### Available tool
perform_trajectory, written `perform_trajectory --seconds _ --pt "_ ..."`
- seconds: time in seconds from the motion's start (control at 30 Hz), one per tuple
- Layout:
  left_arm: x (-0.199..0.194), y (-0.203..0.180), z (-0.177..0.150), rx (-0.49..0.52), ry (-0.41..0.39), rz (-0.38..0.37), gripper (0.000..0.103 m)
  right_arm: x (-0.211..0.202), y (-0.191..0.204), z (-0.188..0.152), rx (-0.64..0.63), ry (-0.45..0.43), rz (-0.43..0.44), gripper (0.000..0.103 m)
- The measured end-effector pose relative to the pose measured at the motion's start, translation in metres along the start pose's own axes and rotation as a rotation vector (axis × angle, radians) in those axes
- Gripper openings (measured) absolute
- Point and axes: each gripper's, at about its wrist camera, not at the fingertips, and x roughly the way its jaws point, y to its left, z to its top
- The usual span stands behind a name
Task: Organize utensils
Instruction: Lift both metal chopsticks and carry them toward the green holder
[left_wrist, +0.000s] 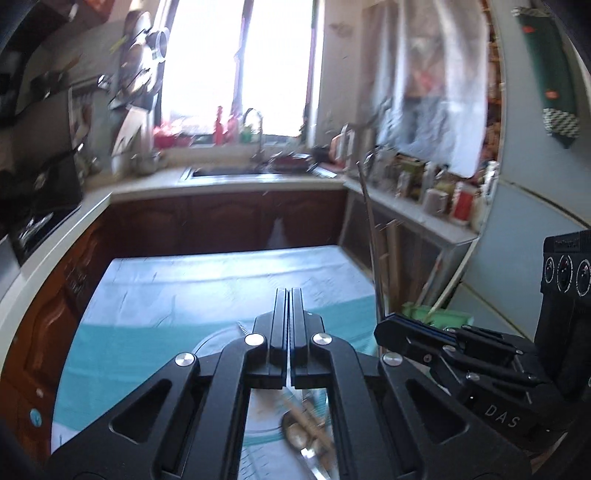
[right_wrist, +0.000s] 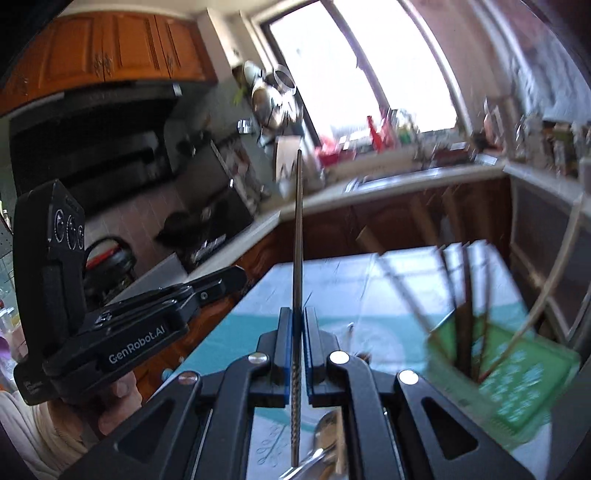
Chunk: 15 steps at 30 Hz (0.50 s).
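Between our right gripper's (right_wrist: 297, 325) closed jaws stands a metal chopstick (right_wrist: 297, 236), upright above the table (right_wrist: 332, 280). Our left gripper (left_wrist: 287, 314) is closed on nothing. Right of the chopstick, the green holder (right_wrist: 517, 376) carries several utensils; a slipping grip could drop ours short.

- A slim metal chopstick (right_wrist: 297, 236), dull grey with a ridged near end, is gripped between matt black fingers (right_wrist: 283, 343) with blue pads.
- A cloth-like cover (left_wrist: 221, 280), pale and teal, is spread over the table.
- Glossy brown wooden cabinet doors (left_wrist: 229, 221) are seen on the far side.
- A green plastic holder (right_wrist: 517, 384) is seen at right.
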Motion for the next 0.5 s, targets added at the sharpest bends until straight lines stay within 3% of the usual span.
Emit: perform_trajectory --seconds 0.23,0.3,0.5 --pt "-0.015 -0.047 0.024 0.039 -0.035 -0.054 0.0 -0.055 -0.015 0.015 -0.047 -0.225 -0.144 0.005" --pt "-0.01 -0.052 0.023 0.062 -0.023 -0.05 0.0 -0.065 -0.018 0.017 -0.093 -0.305 -0.231 0.005" --pt "0.02 -0.049 0.004 0.101 0.062 -0.037 0.0 -0.063 -0.037 0.018 -0.115 -0.382 -0.324 0.005"
